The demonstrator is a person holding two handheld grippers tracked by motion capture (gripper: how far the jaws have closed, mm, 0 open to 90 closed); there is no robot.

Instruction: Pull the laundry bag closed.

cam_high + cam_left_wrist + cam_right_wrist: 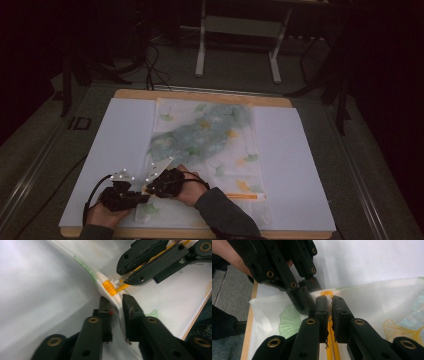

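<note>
A white mesh bag (240,165) printed with green and yellow leaves lies flat on the table, with bluish cloth (215,125) showing through it. Its orange zipper (331,350) runs along the near edge to an orange slider (110,287) at the near left corner. My left gripper (117,305) is shut on a raised fold of the bag's edge just below the slider. My right gripper (329,302) is shut on the zipper pull, its jaws meeting the left gripper (308,291) tip to tip. Both grippers sit together at the table's near left, the left gripper (143,197) and the right gripper (148,189).
White sheets (300,165) cover the table, and a wooden rim (200,233) shows along the near edge. Metal frame legs (201,45) and cables stand on the dark floor beyond the far edge. A dark sleeve (225,215) crosses the bag's near edge.
</note>
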